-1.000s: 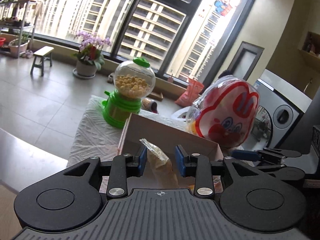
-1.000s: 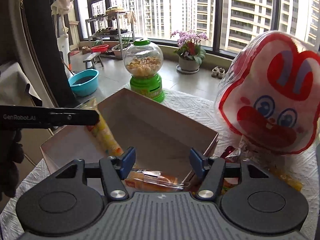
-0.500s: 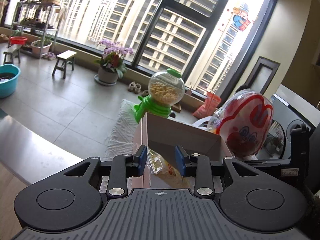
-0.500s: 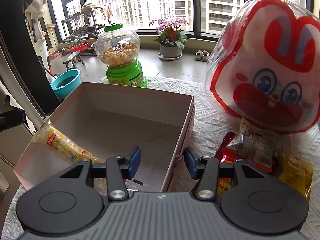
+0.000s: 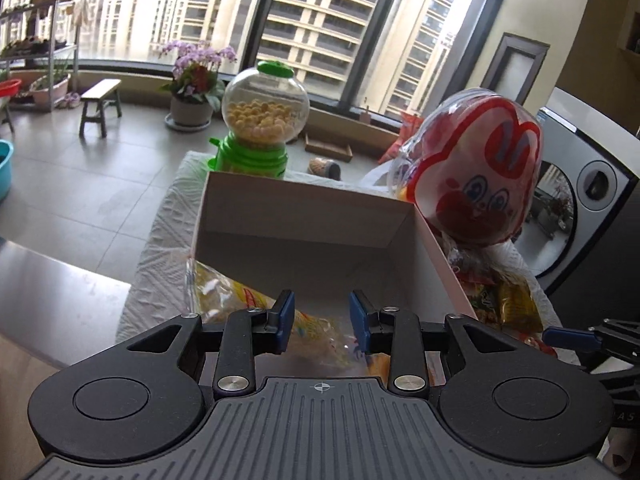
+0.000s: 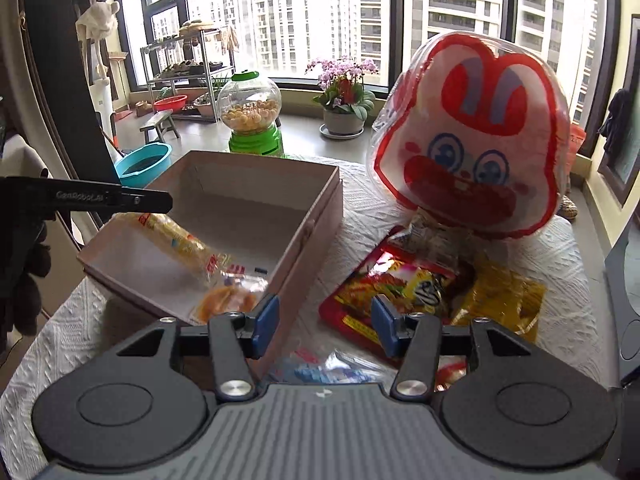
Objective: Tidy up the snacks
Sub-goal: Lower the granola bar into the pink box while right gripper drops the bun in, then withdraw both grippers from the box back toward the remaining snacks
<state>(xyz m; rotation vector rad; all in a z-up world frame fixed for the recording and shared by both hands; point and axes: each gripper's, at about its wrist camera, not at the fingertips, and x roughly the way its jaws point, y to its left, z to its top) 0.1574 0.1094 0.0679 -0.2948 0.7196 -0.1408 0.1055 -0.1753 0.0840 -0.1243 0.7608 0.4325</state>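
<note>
Left wrist view: the left gripper (image 5: 322, 320) hangs over the near rim of the open cardboard box (image 5: 304, 216), jaws narrow around a crinkly clear snack packet (image 5: 240, 296); whether the pads pinch it I cannot tell.

Right wrist view: the right gripper (image 6: 324, 322), jaws opening and empty, hovers above glossy foil snack bags (image 6: 404, 284) lying beside the box wall on the quilted white cloth (image 6: 80, 320).

Bright daylight floods through the windows (image 6: 460, 20) — glare outside, edges bent.
</note>
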